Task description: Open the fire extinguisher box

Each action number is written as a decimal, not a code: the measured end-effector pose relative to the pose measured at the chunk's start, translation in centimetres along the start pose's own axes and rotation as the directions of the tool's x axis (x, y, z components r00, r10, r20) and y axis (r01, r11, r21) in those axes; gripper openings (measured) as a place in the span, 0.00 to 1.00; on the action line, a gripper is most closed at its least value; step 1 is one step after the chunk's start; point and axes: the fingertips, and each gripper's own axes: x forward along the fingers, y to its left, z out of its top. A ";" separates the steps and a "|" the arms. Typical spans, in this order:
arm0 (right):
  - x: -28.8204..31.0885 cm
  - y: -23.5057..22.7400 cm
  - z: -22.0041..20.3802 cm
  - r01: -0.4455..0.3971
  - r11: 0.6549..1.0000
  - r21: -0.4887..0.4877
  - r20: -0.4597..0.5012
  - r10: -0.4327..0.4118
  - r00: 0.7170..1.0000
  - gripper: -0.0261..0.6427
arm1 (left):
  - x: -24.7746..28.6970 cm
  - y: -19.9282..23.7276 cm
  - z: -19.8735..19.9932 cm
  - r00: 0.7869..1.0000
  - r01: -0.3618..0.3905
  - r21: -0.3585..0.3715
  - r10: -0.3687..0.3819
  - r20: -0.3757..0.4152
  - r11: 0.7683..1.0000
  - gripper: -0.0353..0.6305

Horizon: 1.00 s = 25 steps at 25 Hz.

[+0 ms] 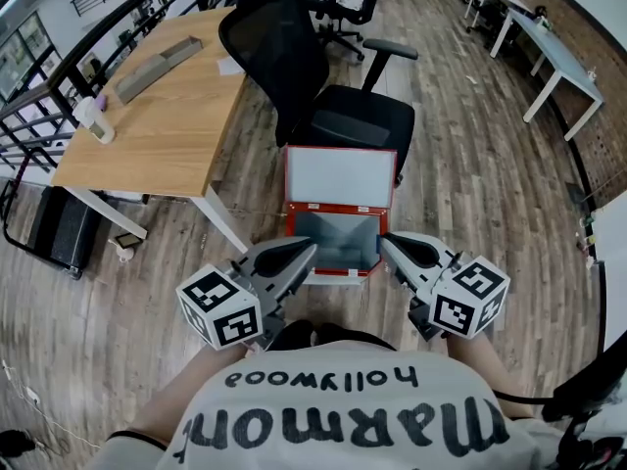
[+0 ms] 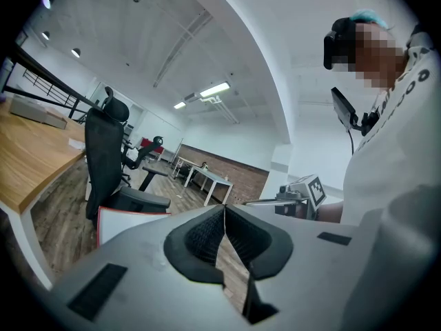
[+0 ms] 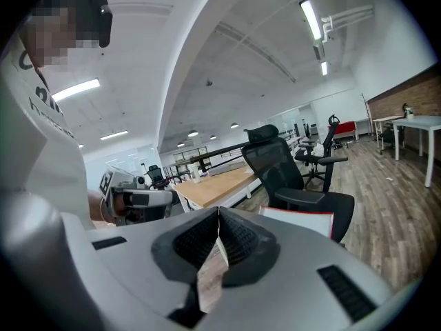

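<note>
The red fire extinguisher box (image 1: 338,264) stands on the wood floor with its lid (image 1: 340,177) swung up and back, resting against a black office chair (image 1: 323,96). Its grey inside looks empty. My left gripper (image 1: 306,249) hovers over the box's near left corner, shut, with nothing between its jaws. My right gripper (image 1: 384,240) hovers over the near right corner, also shut and empty. In the left gripper view the jaws (image 2: 224,209) meet, with the lid (image 2: 127,219) behind them. The right gripper view shows its jaws (image 3: 218,212) closed and the lid (image 3: 303,221) beyond.
A wooden desk (image 1: 157,116) with white legs stands to the left of the box, with a black case (image 1: 64,228) under it. More chairs (image 1: 348,8) and white tables (image 1: 554,62) stand farther back. A black railing (image 1: 39,96) runs along the far left.
</note>
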 end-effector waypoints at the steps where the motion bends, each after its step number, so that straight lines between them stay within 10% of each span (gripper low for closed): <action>1: 0.0 -0.1 0.2 0.005 1.000 0.006 0.014 -0.005 1.000 0.06 | 0.0 0.0 0.0 1.000 0.000 -0.001 0.000 0.000 1.000 0.07; 25: 1.3 -0.7 0.6 0.005 1.000 -0.025 -0.005 -0.006 1.000 0.05 | 0.4 1.2 0.5 1.000 -0.005 -0.007 0.005 0.007 1.000 0.07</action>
